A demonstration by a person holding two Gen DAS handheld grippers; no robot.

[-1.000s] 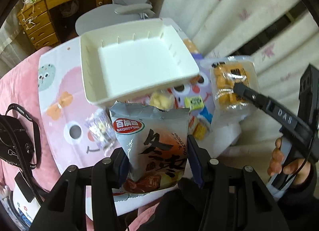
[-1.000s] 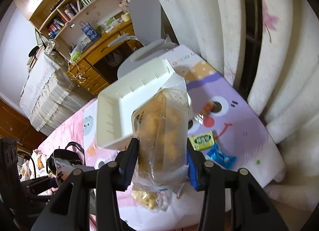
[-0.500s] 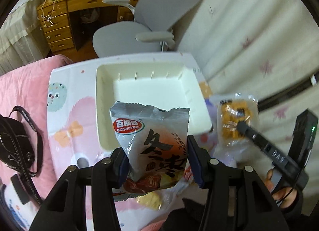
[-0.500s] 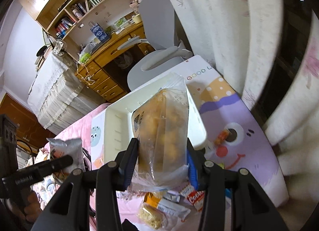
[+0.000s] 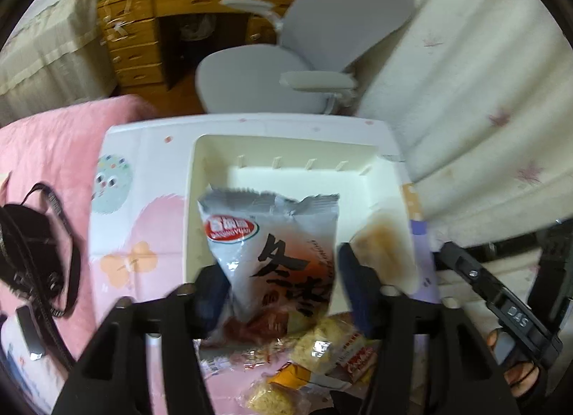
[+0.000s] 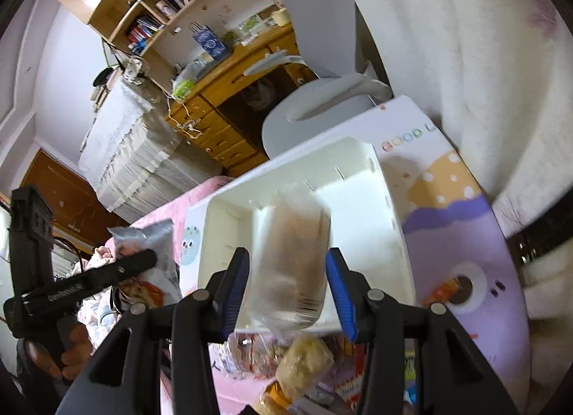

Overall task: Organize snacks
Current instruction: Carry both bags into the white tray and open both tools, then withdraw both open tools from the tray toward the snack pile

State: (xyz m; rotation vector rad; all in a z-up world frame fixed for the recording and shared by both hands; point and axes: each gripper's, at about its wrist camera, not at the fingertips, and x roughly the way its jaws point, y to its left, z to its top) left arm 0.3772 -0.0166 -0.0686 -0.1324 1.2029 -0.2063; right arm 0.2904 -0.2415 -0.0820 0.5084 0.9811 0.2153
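A white tray (image 5: pixel 286 142) stands on a cartoon-printed table (image 5: pixel 143 235). My left gripper (image 5: pixel 283 289) hangs over the tray's near wall and its jaws are opening. A grey snack bag with a red logo (image 5: pixel 286 246) sits tilted and loose between them. In the right wrist view my right gripper (image 6: pixel 288 286) is also above the tray (image 6: pixel 286 164). A clear bag of golden biscuits (image 6: pixel 290 253) shows blurred between its blue pads, with a gap at the right pad. In the left wrist view that bag (image 5: pixel 386 250) is clear of the right gripper's finger (image 5: pixel 483 289).
Several loose snack packets (image 5: pixel 315 343) lie in a pile at the table's near edge, under both grippers. A grey office chair (image 5: pixel 286 67) and a wooden desk (image 5: pixel 143 28) stand beyond the table. A black bag (image 5: pixel 28 246) lies on pink bedding at the left. Curtains hang on the right.
Both grippers have moved forward from the snack pile to over the tray. The left jaws have spread and the grey bag has tipped. The clear bag has sunk and gone blurred.
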